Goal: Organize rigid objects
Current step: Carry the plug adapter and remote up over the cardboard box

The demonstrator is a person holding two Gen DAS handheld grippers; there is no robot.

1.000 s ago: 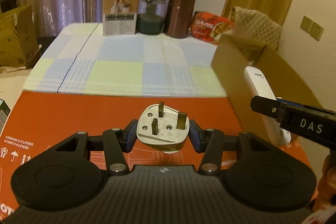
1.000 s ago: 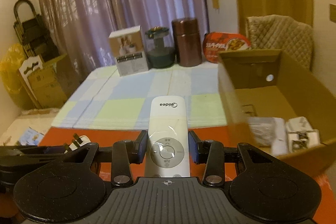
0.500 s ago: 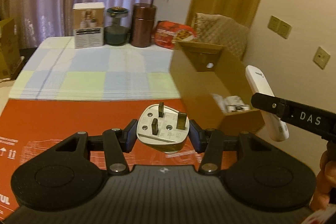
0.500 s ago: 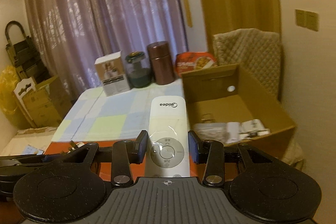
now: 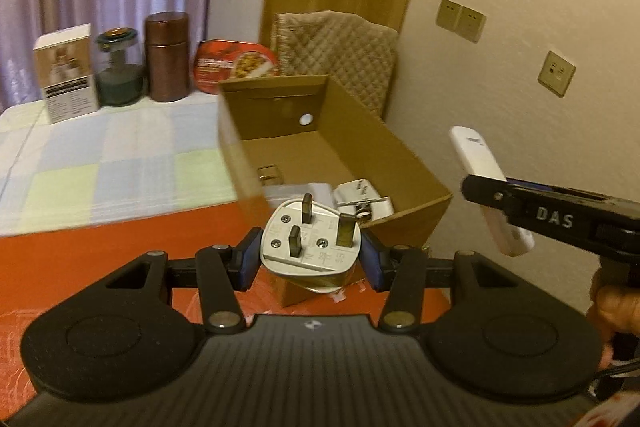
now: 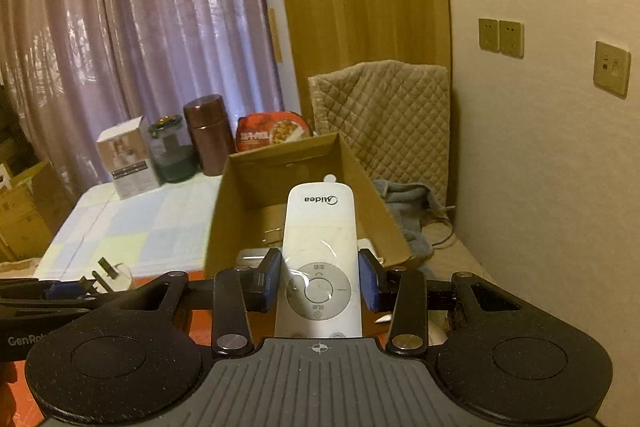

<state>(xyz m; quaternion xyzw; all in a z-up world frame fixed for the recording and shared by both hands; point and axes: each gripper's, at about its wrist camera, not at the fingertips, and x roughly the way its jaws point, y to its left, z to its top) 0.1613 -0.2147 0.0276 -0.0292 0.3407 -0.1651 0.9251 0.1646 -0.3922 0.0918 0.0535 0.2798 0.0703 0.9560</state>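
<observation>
Left wrist view: left tongs (image 5: 310, 259) pinching plug (image 5: 310, 247), right tongs (image 6: 319, 285) pinching remote (image 6: 320, 259), both near box (image 5: 400, 171).

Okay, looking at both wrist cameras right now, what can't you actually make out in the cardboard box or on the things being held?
- Cardboard box contents, left wrist view: pale items, blurred and partly behind the plug.
- Box floor, right wrist view: mostly covered by the remote.
- Remote's lower end, right wrist view: hidden behind the right gripper body.
- Plug's underside, left wrist view: faces away in the left gripper.
</observation>
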